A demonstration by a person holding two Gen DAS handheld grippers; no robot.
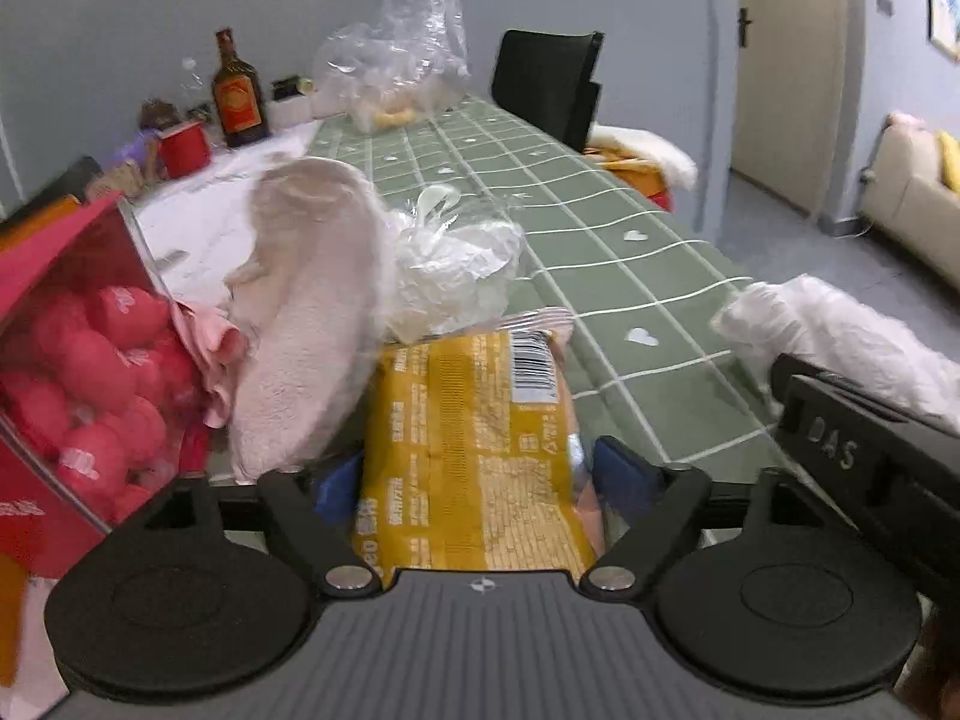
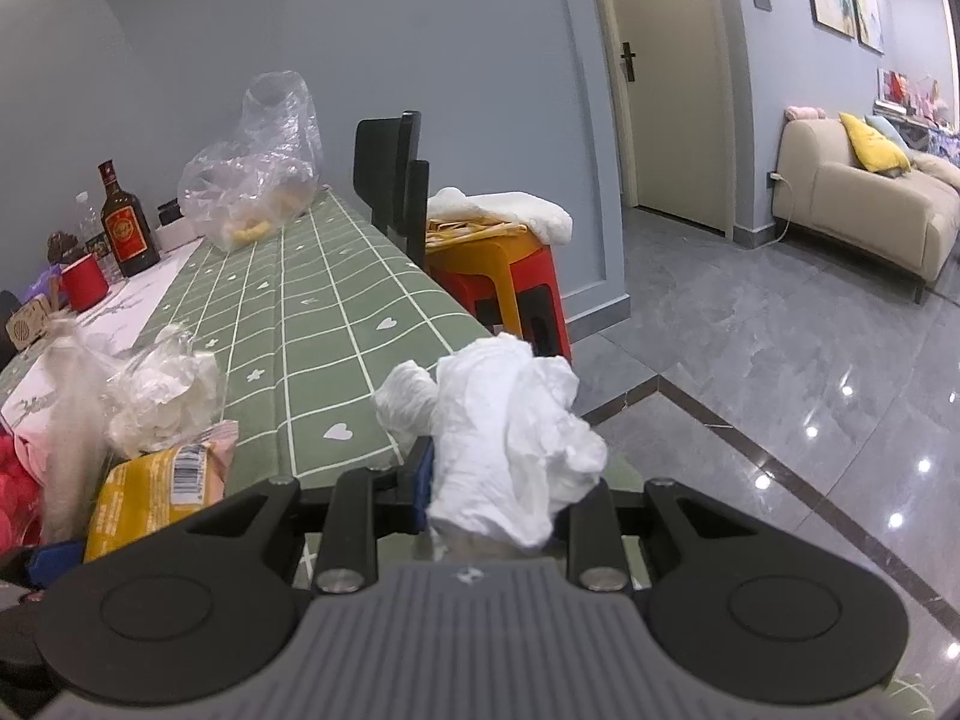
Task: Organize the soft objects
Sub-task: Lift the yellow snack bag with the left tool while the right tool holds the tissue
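The left gripper (image 1: 474,474) has its jaws spread wide, with a yellow snack packet (image 1: 474,450) lying between the blue pads; a gap shows on each side, so the packet is released and rests on the counter (image 1: 630,276), which wears a green checked cloth with white hearts. The right gripper (image 2: 504,498) is clenched on a crumpled white cloth (image 2: 510,432), which bulges up above the jaws near the counter's edge, over the grey floor (image 2: 780,390).

Just beyond the packet in the left wrist view sits a knotted clear bag of white stuff (image 1: 456,264), touching a fluffy cream slipper (image 1: 306,312) that leans upright to its left. A pink cloth (image 1: 216,354) is squeezed between the slipper and a red box with a clear window (image 1: 78,372) full of pink balls.

Farther off on the counter stand a red mug (image 1: 183,147), a brown bottle (image 1: 237,96) and a big clear plastic bag (image 1: 402,54). A black chair (image 2: 393,174) stands by the counter, with a red and orange stool (image 2: 504,276) beside it
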